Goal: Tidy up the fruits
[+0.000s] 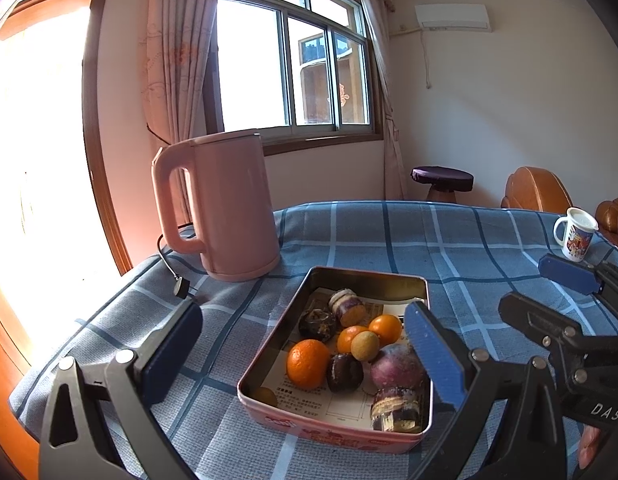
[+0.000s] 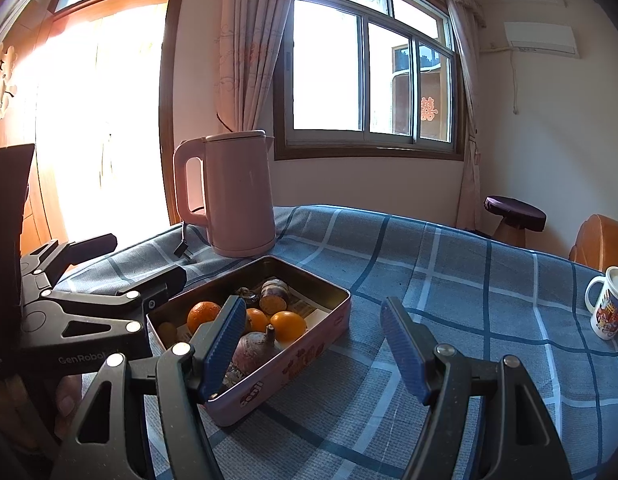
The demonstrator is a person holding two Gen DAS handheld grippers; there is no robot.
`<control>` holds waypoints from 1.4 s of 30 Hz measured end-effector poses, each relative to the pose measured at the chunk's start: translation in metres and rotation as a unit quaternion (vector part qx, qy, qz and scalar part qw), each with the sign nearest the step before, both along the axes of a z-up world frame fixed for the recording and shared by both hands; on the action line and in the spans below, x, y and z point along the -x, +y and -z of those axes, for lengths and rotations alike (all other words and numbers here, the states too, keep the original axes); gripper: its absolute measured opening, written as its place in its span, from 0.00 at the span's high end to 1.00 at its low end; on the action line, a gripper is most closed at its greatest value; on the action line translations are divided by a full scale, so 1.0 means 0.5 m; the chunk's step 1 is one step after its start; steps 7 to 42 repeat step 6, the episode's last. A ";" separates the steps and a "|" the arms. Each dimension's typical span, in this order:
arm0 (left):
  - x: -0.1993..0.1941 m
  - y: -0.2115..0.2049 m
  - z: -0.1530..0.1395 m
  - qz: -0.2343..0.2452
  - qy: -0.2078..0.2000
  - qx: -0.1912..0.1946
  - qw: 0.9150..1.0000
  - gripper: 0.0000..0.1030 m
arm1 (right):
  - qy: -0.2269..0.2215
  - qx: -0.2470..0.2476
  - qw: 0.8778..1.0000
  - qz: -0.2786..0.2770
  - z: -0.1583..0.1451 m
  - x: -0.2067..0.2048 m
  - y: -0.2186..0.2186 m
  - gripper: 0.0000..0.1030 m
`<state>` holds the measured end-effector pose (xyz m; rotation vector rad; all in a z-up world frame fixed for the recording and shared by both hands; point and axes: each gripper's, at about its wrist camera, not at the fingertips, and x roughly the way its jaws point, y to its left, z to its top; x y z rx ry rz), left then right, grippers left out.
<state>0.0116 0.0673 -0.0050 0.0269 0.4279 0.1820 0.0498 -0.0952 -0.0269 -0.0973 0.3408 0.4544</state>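
One metal tin point(image 1: 365, 280) on the table's checked cloth point(image 1: 469, 248). In it: three clearly visible oranges point(image 1: 307, 363), possibly a fourth at the tin's near left corner; one small yellow-green round fruit point(image 1: 365, 345); one purple round fruit point(image 1: 395, 366); four dark or cut pieces, kind unclear. One pink kettle point(image 1: 229, 208) at the far left corner. One mug point(image 1: 575, 238) by the right edge.

Open tin of fruit on a checked blue cloth

The left gripper point(image 1: 305, 354) stands open over the pink tin point(image 1: 265, 410), gripping nothing. In the tin lie three oranges point(image 1: 307, 363), a small yellow fruit point(image 1: 365, 345), dark pieces, and a purple fruit point(image 1: 393, 366). A pink kettle point(image 1: 229, 204) stands behind the tin; a mug point(image 1: 574, 238) is far right, beyond the right gripper point(image 1: 545, 292).
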 end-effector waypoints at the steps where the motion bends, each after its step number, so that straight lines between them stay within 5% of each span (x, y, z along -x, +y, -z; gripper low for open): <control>1: 0.001 -0.002 0.000 0.002 -0.001 0.000 1.000 0.00 | 0.000 0.000 1.000 0.000 0.000 0.000 -0.001 0.31; 42: 0.002 -0.009 0.000 0.004 -0.004 -0.008 1.000 0.00 | 0.000 0.005 1.000 0.001 -0.002 0.000 -0.006 0.31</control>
